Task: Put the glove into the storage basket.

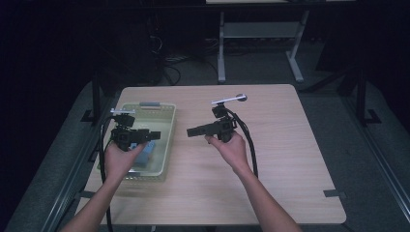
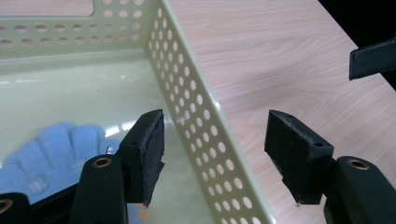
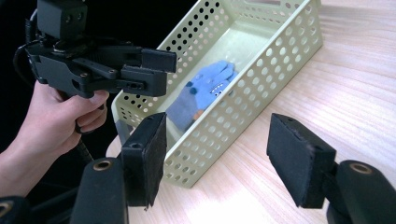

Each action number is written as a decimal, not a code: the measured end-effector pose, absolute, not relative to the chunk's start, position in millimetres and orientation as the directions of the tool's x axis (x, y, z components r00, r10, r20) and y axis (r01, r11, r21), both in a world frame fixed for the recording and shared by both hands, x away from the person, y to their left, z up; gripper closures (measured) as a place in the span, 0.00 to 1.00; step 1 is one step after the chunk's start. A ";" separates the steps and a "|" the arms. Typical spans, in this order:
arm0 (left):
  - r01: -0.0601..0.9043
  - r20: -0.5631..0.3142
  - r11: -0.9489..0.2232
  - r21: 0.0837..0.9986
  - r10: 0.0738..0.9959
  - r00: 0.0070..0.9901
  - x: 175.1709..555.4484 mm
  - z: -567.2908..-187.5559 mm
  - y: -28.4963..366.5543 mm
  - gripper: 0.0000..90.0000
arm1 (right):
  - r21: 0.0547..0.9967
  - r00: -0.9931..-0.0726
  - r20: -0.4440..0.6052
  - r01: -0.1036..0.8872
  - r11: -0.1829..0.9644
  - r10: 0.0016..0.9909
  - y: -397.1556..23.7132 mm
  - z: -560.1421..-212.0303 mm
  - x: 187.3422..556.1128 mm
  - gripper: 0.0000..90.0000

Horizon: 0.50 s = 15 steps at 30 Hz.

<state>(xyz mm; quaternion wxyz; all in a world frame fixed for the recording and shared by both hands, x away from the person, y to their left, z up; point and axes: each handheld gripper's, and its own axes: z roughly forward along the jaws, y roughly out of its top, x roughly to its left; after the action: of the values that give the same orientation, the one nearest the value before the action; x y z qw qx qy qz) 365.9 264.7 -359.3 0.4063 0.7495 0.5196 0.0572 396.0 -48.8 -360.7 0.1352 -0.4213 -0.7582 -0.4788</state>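
Left hand-held gripper (image 1: 153, 135) open, empty, above basket (image 1: 167, 126); blue glove (image 3: 203, 93) inside, below.

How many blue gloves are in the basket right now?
1: a blue glove lies on the floor of the basket, at the end nearer the person, below the left gripper. Another could be hidden beneath it.

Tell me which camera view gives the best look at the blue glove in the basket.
The right gripper view: the blue glove lies whole inside the pale green basket, fingers and printed marks visible. The left gripper view catches its fingertips behind a jaw. In the high view it is a small blue patch partly hidden under the left gripper.
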 end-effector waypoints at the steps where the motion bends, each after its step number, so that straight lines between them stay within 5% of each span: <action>1: 0.732 -0.338 -0.127 0.669 0.826 0.452 366.0 -359.0 263.2 0.42 | 0.614 -0.609 0.611 0.768 0.182 0.507 -51.3 -361.3 395.5 0.42; 15: 0.717 -0.321 -0.155 0.680 0.817 0.480 368.3 -355.9 237.9 0.41 | 0.612 -0.587 0.631 0.778 0.139 0.506 -84.4 -361.4 391.6 0.40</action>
<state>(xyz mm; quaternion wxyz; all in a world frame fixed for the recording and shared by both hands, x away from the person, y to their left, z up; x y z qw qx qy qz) 368.3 237.9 -355.9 0.4079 0.7574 0.5063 0.0610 391.6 -84.4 -361.4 0.1378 -0.4330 -0.7419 -0.4931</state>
